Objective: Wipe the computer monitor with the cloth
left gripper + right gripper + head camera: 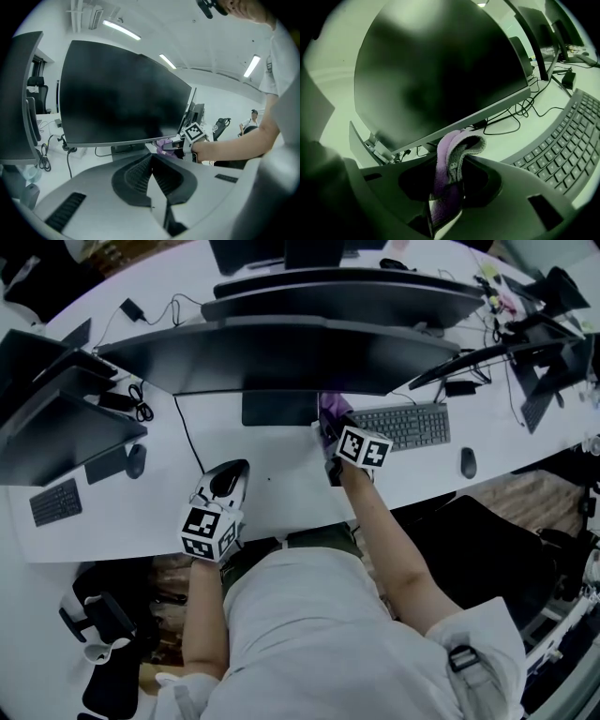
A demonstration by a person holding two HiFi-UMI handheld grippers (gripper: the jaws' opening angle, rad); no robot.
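A wide dark monitor (281, 357) stands on the white desk (281, 474); its screen fills the left gripper view (117, 93) and the right gripper view (436, 65). My right gripper (330, 432) is shut on a purple cloth (450, 168), holding it just under the monitor's lower edge near the stand (279, 409). The cloth (330, 413) pokes out past the jaws. My left gripper (225, 486) rests low over the desk in front of the screen, shut with nothing in it (151, 157).
A keyboard (403, 425) and a mouse (468, 462) lie right of the right gripper. More monitors stand at the left (56, 418) and behind (347, 296). Cables (187, 442) run under the monitor. A black chair (487, 549) sits at the right.
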